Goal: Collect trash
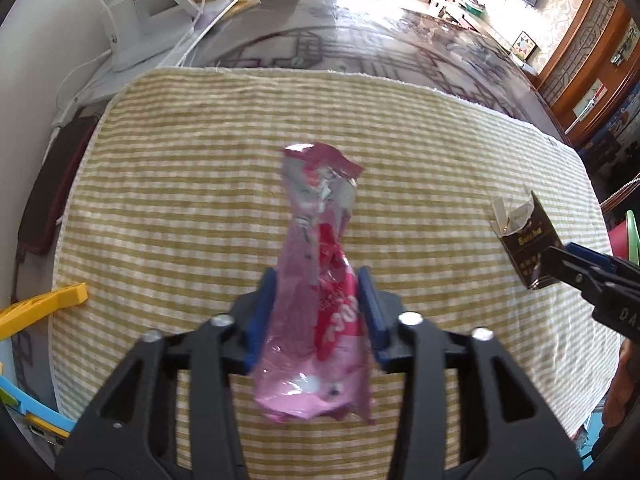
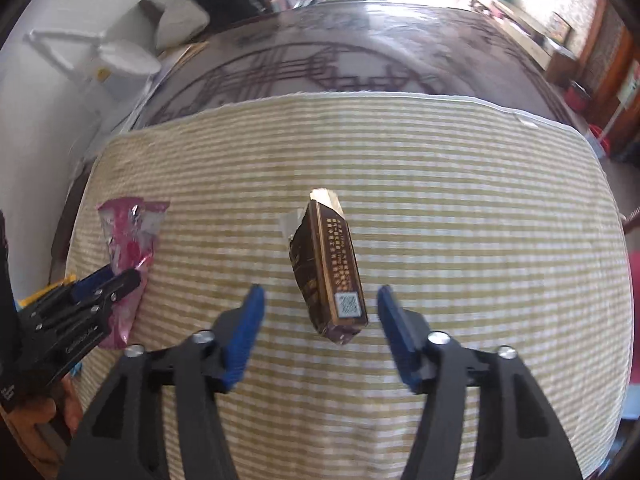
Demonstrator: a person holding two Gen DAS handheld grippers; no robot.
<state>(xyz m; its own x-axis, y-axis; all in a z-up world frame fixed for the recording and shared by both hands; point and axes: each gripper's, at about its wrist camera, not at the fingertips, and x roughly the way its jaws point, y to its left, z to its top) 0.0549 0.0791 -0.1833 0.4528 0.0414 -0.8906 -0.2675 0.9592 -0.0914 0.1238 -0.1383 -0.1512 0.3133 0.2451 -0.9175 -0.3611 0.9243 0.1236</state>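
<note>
My left gripper (image 1: pixel 318 312) points down at the striped cloth (image 1: pixel 400 160) on the counter, and the crumpled pink wrapper (image 1: pixel 320 280) stands between its blue fingers (image 1: pixel 260 316). They sit narrow, just beside the plastic, though I cannot tell if they press it. My right gripper (image 2: pixel 320 332) has its fingers spread wide, clear gaps on both sides of the dark brown carton (image 2: pixel 332 276), whose torn top points away from me.
</note>
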